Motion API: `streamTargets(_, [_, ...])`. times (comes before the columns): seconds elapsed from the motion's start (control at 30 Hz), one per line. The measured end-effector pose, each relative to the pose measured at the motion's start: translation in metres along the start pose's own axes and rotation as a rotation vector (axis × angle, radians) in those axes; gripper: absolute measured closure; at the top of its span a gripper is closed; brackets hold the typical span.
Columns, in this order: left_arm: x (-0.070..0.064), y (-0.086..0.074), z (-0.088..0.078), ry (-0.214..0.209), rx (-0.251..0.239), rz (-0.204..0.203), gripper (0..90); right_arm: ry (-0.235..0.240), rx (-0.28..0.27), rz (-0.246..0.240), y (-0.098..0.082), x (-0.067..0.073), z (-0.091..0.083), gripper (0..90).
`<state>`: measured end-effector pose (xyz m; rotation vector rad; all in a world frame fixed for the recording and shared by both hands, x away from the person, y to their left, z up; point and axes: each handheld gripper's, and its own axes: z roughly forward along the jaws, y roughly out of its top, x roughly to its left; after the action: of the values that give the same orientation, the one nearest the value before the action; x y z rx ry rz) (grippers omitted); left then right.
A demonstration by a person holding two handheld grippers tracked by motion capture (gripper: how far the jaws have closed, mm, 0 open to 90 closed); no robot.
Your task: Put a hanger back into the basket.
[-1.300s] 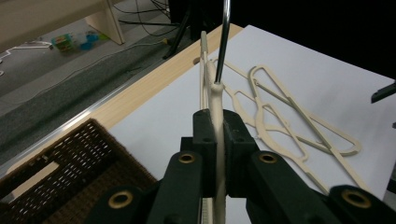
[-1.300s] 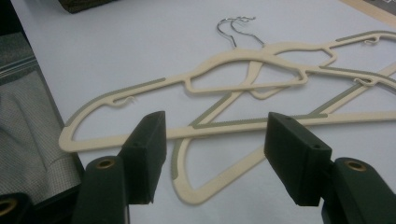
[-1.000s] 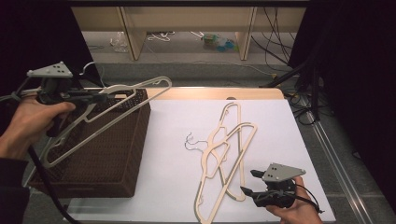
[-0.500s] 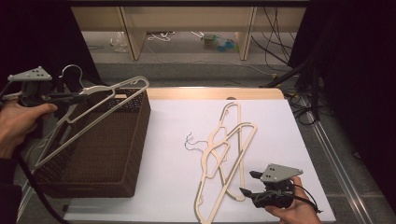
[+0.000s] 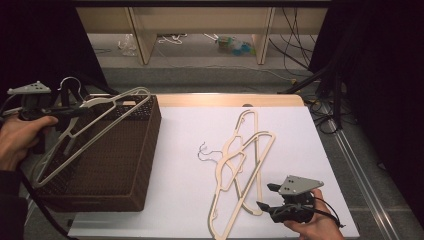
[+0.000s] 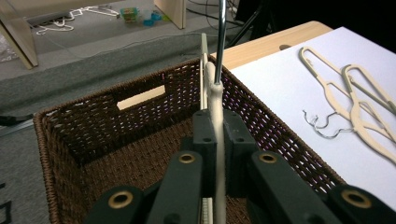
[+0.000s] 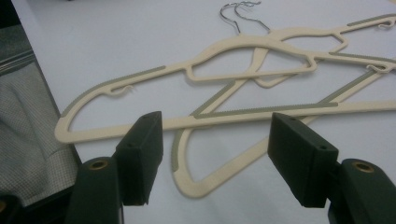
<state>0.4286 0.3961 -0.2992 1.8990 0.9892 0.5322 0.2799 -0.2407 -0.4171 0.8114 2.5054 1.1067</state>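
Room: you are working at a table ringed by dark drapes, with a grey floor point(image 5: 210, 75) and pale shelving legs beyond it, cables and oddments lying there.
Surface: a white sheet point(image 5: 190, 135) is covering most of the wooden table top point(image 5: 225, 99).
Basket: the brown wicker basket point(image 5: 125, 160) is sitting at the table's left edge, and its inside is looking bare as far as the left gripper view lets you see.
Progress: judging by this, you are carrying the first hanger to the basket; two cream hangers point(image 5: 240, 165) are lying crossed on the sheet, not yet picked up.
Held hanger: the cream hanger point(image 5: 95, 125) is hanging tilted above the basket's open top, not yet lowered in.
Left gripper: your left gripper point(image 6: 218, 135) is clamping tight on that hanger's neck, just below its metal hook point(image 6: 220, 37).
Right gripper: your right gripper point(image 7: 217, 144) is hovering with its jaws spread wide and gripping nothing, just above the nearest hanger on the sheet.
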Motion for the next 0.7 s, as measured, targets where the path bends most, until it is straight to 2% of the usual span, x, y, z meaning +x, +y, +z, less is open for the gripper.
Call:
streamTargets(0.03, [0.0, -0.003, 0.001, -0.007, -0.012, -0.015, 85.4, 0.001, 0.0, -0.002, 0.0, 0.0, 0.0, 37.1])
streamTargets(0.13, [0.002, -0.009, 0.001, -0.016, -0.011, -0.017, 85.4, 0.002, 0.003, 0.002, 0.0, 0.0, 0.0, 37.1])
streamTargets(0.2, [0.003, -0.013, 0.002, -0.03, -0.022, -0.016, 85.4, 0.003, 0.006, 0.001, 0.0, 0.0, 0.001, 37.2])
streamTargets(0.23, [0.004, -0.015, 0.001, -0.026, -0.01, -0.005, 85.4, 0.005, 0.006, 0.001, 0.0, 0.0, 0.001, 37.2])
streamTargets(0.27, [0.002, -0.017, 0.001, -0.026, -0.005, -0.048, 85.4, 0.008, 0.009, 0.001, 0.0, 0.0, 0.001, 37.2])
streamTargets(0.3, [0.004, -0.019, 0.002, -0.031, -0.003, -0.041, 85.4, 0.01, 0.01, -0.001, 0.0, 0.0, 0.001, 37.2])
streamTargets(0.37, [0.003, -0.022, 0.004, -0.028, 0.03, -0.081, 85.5, 0.016, 0.018, 0.005, 0.0, 0.0, 0.001, 37.1])
streamTargets(0.4, [0.003, -0.024, 0.005, -0.032, 0.039, -0.073, 85.5, 0.007, 0.014, 0.003, -0.001, 0.0, 0.002, 37.2])
streamTargets(0.5, [0.001, -0.028, 0.009, -0.045, 0.047, -0.103, 85.4, 0.007, 0.018, 0.002, -0.002, -0.002, 0.002, 37.2])
streamTargets(0.57, [0.002, -0.03, 0.011, -0.063, 0.042, -0.101, 85.4, 0.006, 0.018, 0.005, -0.002, -0.002, 0.002, 37.1])
streamTargets(0.6, [0.001, -0.031, 0.013, -0.064, 0.046, -0.112, 85.4, 0.007, 0.017, 0.005, -0.001, -0.002, 0.002, 37.1])
streamTargets(0.7, [0.0, -0.033, 0.018, -0.07, 0.074, -0.09, 85.4, 0.015, 0.024, 0.001, -0.002, -0.001, 0.003, 37.2])
